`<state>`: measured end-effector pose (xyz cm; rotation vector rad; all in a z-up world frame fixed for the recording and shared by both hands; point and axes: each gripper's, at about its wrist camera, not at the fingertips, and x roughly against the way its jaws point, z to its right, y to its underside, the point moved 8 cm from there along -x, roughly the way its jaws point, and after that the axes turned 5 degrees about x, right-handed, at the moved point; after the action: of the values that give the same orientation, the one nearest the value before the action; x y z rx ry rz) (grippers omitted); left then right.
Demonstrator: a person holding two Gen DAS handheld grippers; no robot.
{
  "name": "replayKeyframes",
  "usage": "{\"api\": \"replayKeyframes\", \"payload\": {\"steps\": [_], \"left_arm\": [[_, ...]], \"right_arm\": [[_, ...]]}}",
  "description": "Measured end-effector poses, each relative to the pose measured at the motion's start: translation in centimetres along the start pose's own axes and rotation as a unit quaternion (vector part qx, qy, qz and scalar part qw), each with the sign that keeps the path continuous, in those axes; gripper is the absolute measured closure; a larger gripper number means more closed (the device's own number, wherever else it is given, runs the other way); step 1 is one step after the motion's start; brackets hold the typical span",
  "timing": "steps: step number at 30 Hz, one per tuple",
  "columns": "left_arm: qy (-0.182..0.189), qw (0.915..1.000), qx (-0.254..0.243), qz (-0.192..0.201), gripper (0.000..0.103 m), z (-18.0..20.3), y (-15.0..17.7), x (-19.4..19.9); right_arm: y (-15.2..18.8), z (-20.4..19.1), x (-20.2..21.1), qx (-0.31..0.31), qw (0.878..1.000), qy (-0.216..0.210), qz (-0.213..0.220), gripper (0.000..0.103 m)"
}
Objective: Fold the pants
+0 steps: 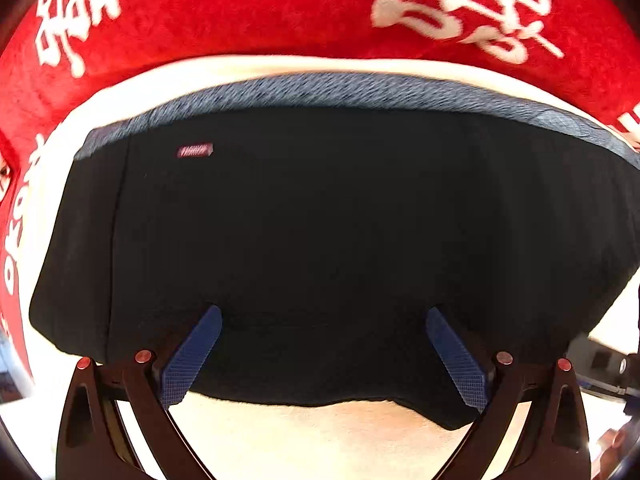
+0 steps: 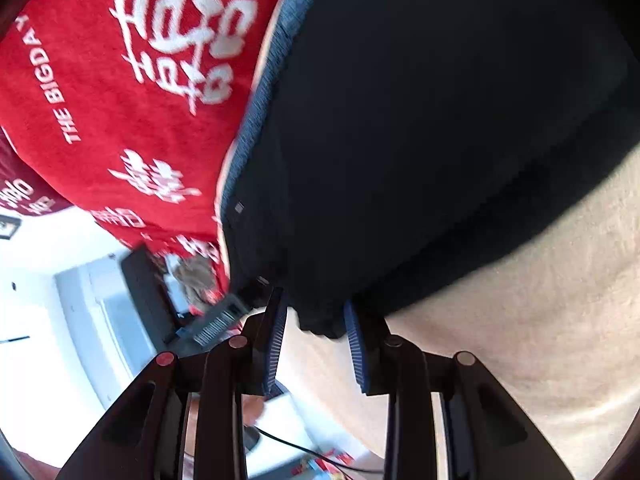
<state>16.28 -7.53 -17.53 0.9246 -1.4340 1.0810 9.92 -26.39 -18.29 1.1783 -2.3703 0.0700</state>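
Note:
The black pants (image 1: 320, 240) lie folded on a cream surface (image 1: 320, 436), with a blue-grey waistband (image 1: 340, 88) along the far edge and a small red label (image 1: 195, 150). My left gripper (image 1: 323, 322) is open, its blue fingers (image 1: 192, 356) spread over the pants' near edge. In the right wrist view the pants (image 2: 420, 140) fill the upper right. My right gripper (image 2: 316, 320) is partly open, with a corner of the black fabric between its blue pads (image 2: 276, 340).
A red blanket with white lettering (image 1: 248, 12) lies beyond the pants; it also shows in the right wrist view (image 2: 120, 80). Past the bed's edge are a white floor, dark furniture (image 2: 148, 292) and cables.

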Motion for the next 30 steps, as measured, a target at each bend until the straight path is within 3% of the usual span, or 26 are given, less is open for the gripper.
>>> {"api": "replayKeyframes", "payload": {"steps": [4,6,11,15,17,19,22,26,30], "left_arm": [[0.022,0.9997,-0.01,0.007,0.0,1.3,-0.9,0.5],[0.018,0.9996,-0.02,-0.005,0.0,1.9,-0.3,-0.1],[0.017,0.9986,-0.048,0.013,0.0,2.9,1.9,1.6],[-0.01,0.9975,-0.068,0.015,0.0,2.8,4.7,0.1],[-0.009,0.9979,-0.059,0.024,0.0,2.6,4.8,0.3],[-0.004,0.9985,-0.051,0.021,0.0,2.3,4.8,0.3],[-0.009,0.9981,-0.057,0.02,0.0,1.8,4.8,0.5],[-0.021,0.9979,-0.06,0.015,0.0,1.8,3.4,0.2],[-0.022,0.9979,-0.058,0.019,0.0,2.4,2.4,0.3]], "right_arm": [[-0.4,1.1,-0.3,-0.032,0.999,0.015,0.0,0.067],[-0.5,1.5,-0.2,-0.041,0.998,0.044,0.006,0.091],[1.0,-1.6,2.0,0.033,0.997,0.06,0.034,0.098],[2.1,1.7,0.9,0.046,0.99,0.131,0.011,0.097],[2.1,2.2,1.4,0.017,0.996,0.091,0.007,0.097],[1.9,1.9,2.9,0.031,0.994,0.104,0.006,0.094],[0.7,1.6,5.8,0.041,0.992,0.116,0.033,0.075],[-2.2,3.7,9.0,-0.014,0.991,0.112,0.078,0.074],[-3.3,4.3,9.7,-0.045,0.991,0.092,0.09,0.074]]}}
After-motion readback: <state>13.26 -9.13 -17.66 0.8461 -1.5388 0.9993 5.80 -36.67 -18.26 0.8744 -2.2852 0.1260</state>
